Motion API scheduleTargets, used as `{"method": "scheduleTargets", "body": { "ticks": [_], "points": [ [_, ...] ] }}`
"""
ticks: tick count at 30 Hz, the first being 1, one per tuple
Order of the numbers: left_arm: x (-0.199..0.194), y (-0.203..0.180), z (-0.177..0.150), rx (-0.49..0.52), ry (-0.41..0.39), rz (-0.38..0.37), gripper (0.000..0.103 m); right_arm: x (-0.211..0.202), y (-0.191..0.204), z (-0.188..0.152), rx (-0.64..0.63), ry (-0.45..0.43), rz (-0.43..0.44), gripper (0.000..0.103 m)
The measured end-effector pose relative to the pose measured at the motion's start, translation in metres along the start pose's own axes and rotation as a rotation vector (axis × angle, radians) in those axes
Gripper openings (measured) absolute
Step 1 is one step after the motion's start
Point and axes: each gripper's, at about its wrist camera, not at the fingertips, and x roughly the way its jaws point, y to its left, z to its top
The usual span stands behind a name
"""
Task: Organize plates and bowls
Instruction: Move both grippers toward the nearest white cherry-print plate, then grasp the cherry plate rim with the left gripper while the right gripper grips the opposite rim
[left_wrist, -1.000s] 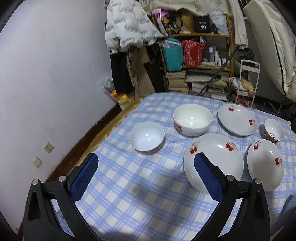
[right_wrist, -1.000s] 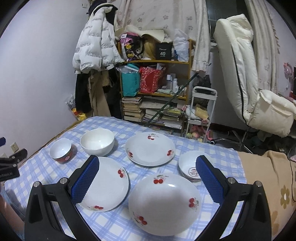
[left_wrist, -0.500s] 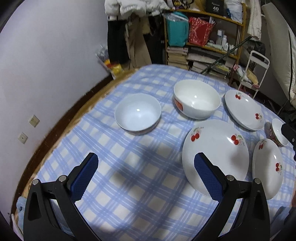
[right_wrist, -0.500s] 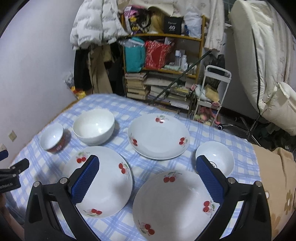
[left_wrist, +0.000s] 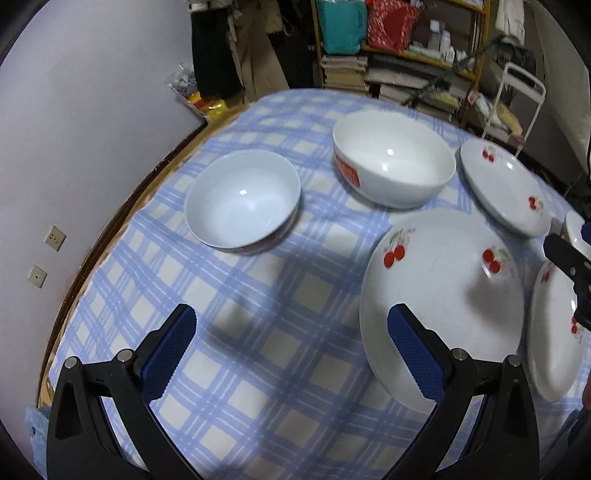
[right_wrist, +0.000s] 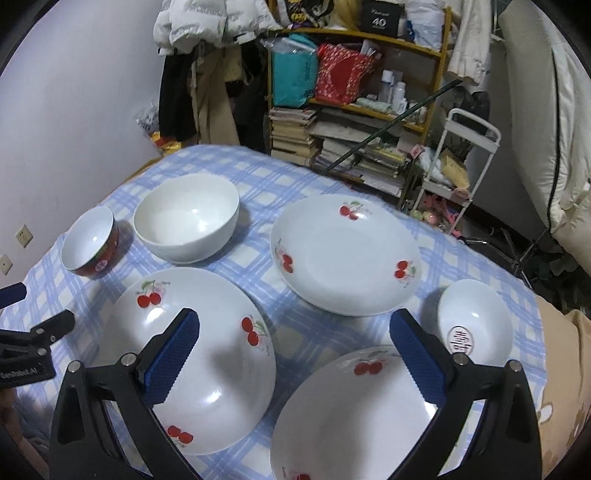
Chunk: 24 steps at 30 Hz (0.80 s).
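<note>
Nothing's stacked yet, as far as these views show. In the right wrist view three white ceramic cherry-print plates lie apart on the blue-and-white checked tablecloth (right_wrist: 258, 184): one at lower left (right_wrist: 192, 358), one at centre (right_wrist: 345, 254), one at bottom centre-right (right_wrist: 365, 417). The big plain white ceramic bowl (right_wrist: 186, 218) sits mid-left w/ the small red-sided bowl (right_wrist: 90, 242) just beside it, further left. A small white bowl w/ a printed mark inside (right_wrist: 474, 321) sits alone at right, well apart from the other bowls.

Your right gripper (right_wrist: 293, 356) hangs above the two near plates, jaws spread wide, holding nothing. Your left gripper (left_wrist: 291, 354) is likewise wide apart & empty, over bare cloth at bottom centre of the left wrist view; its right finger overlaps the nearest plate's edge in frame, contact can't be told.

So all of it is left, I'd judge: plates into one pile, bowls nested.

Writing: a "40" on a black box (right_wrist: 380, 20) at top centre, on the shelf. Gripper label at far left (right_wrist: 18, 373) seems to read "GenRobot.AI". The bowl's mark and red labels are too small to read.
</note>
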Motion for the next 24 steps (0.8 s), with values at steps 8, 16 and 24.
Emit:
{"method": "scheduleTargets", "body": {
  "ticks": [8,16,24],
  "points": [
    [0.028,-0.004,0.001,0.01,0.057,-0.012,0.102,0.033,0.005,-0.007,-0.012,0.069,0.035,0.088],
    [0.042,-0.013,0.002,0.045,0.083,-0.05,0.101,0.053,0.009,-0.014,-0.021,0.108,0.07,0.055],
    [0.049,-0.023,0.004,0.064,0.116,-0.125,0.07,0.068,0.005,-0.02,0.007,0.168,0.131,0.025]
  ]
}}
